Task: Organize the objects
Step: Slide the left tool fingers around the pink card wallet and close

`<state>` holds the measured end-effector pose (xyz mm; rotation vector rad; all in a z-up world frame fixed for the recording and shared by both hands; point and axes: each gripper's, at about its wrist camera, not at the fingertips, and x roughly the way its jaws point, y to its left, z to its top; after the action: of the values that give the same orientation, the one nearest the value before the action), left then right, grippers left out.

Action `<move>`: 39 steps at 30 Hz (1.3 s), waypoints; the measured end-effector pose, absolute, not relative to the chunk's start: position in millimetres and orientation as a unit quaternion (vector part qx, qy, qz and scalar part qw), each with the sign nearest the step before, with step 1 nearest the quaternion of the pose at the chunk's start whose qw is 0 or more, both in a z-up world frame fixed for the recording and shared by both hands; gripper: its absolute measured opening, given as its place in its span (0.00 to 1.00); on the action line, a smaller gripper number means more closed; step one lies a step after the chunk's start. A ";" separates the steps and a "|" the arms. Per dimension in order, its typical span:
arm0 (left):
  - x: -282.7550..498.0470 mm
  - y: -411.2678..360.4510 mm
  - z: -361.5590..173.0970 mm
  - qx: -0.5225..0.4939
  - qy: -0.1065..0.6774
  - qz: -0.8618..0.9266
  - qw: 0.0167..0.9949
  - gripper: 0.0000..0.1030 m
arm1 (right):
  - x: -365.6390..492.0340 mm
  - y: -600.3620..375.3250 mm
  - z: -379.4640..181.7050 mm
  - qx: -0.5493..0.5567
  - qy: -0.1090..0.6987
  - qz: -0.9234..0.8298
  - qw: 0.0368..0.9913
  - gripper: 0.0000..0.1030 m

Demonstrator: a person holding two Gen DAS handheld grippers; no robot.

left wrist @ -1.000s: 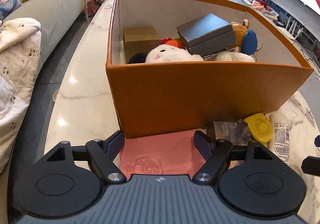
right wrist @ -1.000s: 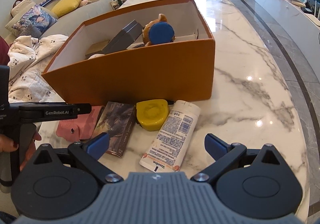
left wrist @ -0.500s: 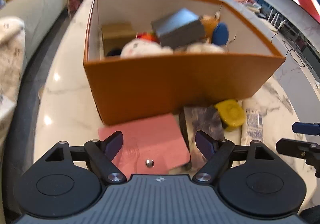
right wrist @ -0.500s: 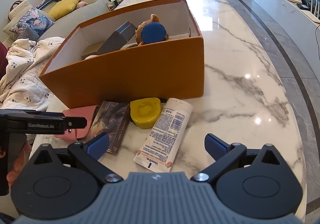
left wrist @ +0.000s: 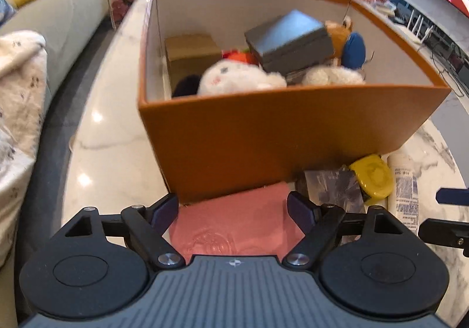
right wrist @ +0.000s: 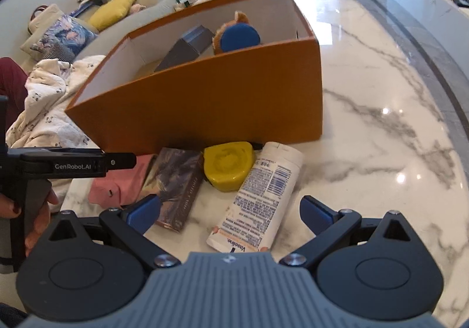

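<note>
Four loose things are lying on the marble worktop (right wrist: 381, 111) against the near wall of the orange box (right wrist: 222, 99): a pink pouch (left wrist: 234, 222), a dark book (right wrist: 176, 184), a yellow case (right wrist: 228, 165) and a white tube (right wrist: 258, 196). The left claw (left wrist: 233, 207) is opening over the pouch, its pads not touching it; the pouch's near end is hiding under the claw body. The right claw (right wrist: 230, 212) is standing wide around the tube's cap end. The tube is lying lengthwise, pointing at the box. Open worktop is lying to its right.

One box (left wrist: 281, 134); one pouch (left wrist: 234, 222); one tube (right wrist: 258, 196).
</note>
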<state>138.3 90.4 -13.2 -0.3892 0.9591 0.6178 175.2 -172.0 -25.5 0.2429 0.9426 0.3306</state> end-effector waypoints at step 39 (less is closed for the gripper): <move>124.0 16.5 -17.6 -0.088 0.558 0.185 0.804 1.00 | 170.3 -175.1 -32.1 0.106 0.475 0.156 0.860 0.98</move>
<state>124.0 16.5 -17.6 -0.1876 1.1957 0.3966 170.3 -175.1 -32.1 0.2223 0.9961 0.3267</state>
